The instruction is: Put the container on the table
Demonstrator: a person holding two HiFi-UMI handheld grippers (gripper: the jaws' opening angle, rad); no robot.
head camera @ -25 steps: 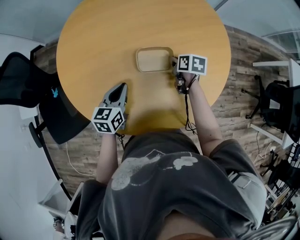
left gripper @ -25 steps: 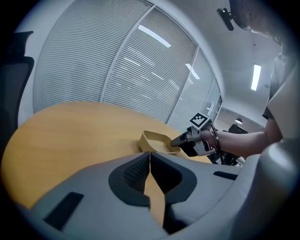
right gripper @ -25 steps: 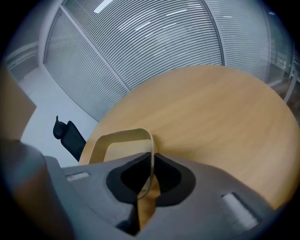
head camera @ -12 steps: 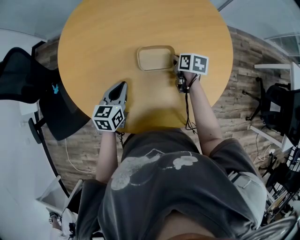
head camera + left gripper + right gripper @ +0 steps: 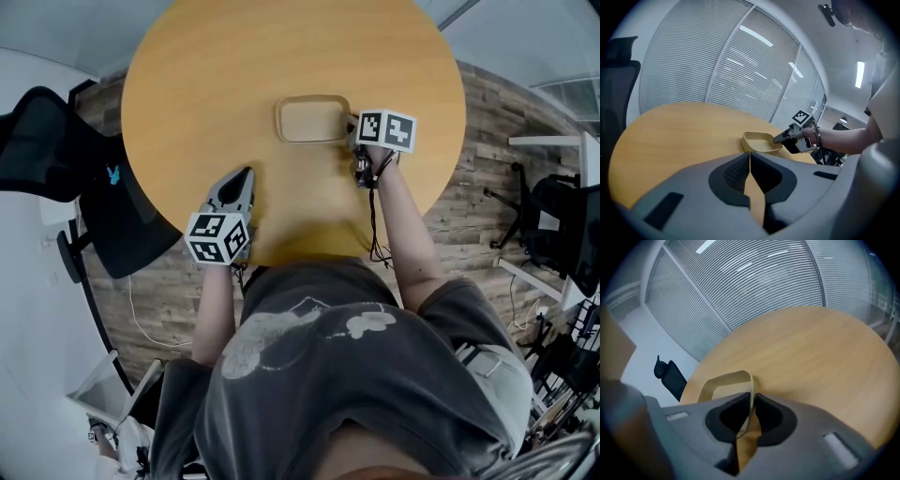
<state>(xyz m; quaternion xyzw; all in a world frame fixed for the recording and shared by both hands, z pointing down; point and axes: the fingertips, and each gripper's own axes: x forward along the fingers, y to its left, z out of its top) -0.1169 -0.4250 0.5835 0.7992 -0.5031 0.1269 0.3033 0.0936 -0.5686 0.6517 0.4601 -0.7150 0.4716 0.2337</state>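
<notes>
A shallow tan container (image 5: 310, 120) rests on the round wooden table (image 5: 206, 84), near its middle. My right gripper (image 5: 352, 126) is shut on the container's right rim; in the right gripper view the thin rim (image 5: 749, 399) runs down between the closed jaws. The container (image 5: 761, 142) and the right gripper (image 5: 780, 138) holding it also show in the left gripper view. My left gripper (image 5: 244, 173) rests near the table's front edge, left of the container and apart from it, with its jaws shut on nothing.
A black office chair (image 5: 56, 169) stands close to the table's left edge, and another chair (image 5: 562, 225) stands at the far right. Wood-plank floor (image 5: 469, 197) surrounds the table. Blinds (image 5: 717, 61) cover glass walls behind it.
Almost nothing has moved. The container and both grippers keep their places; only the head view has shifted slightly.
</notes>
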